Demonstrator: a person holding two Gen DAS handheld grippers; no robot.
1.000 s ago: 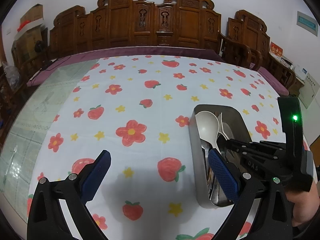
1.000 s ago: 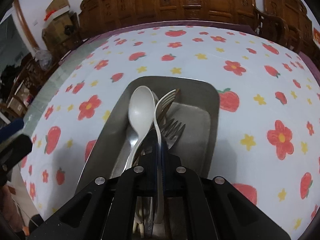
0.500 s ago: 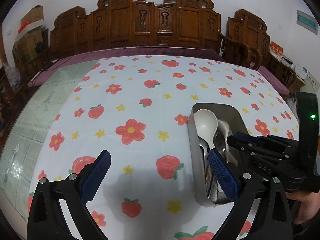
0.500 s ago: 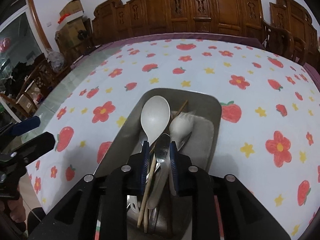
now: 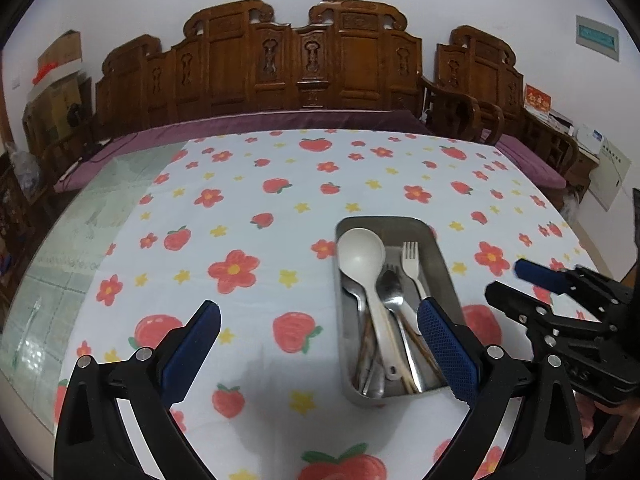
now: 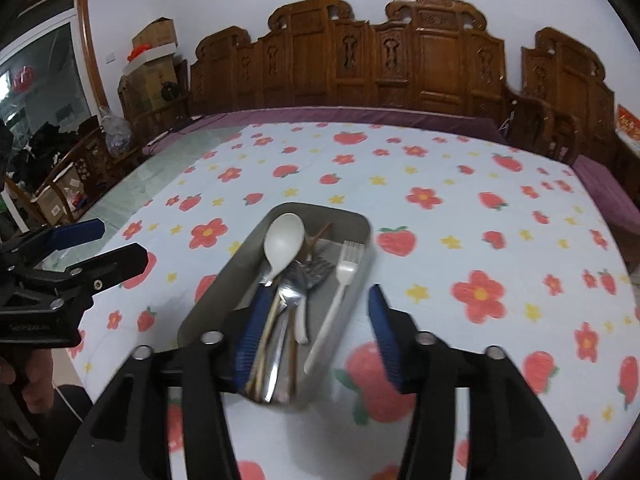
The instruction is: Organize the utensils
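Since the earlier frames, the white plastic fork (image 6: pixel 347 268) has passed from the right tongs (image 6: pixel 316 340) into the metal tray (image 5: pixel 440 256), and those tongs have drawn back and upward. Their jaws are opening, and nothing is held between them; the fork's handle and the tray's near end merely lie in the gap as seen from above. The left tongs (image 5: pixel 320 348) stand wide open over the flowered desk (image 5: pixel 240 208), holding nothing, just left of the tray.

Step in hand: release and retreat after depositing a utensil. The tray now holds the white spoon (image 5: pixel 362 258), the fork at its right side, metal spoons and forks (image 5: pixel 390 292) in the middle, and what appear to be chopsticks, though motion blur in the right view makes the count uncertain.

No loose utensil shows on the cloth, so the sorting seems nearly or wholly done. Next move, as judged: clear both tongs from the tray, or straighten the overlapping handles if tidier alignment is wanted.
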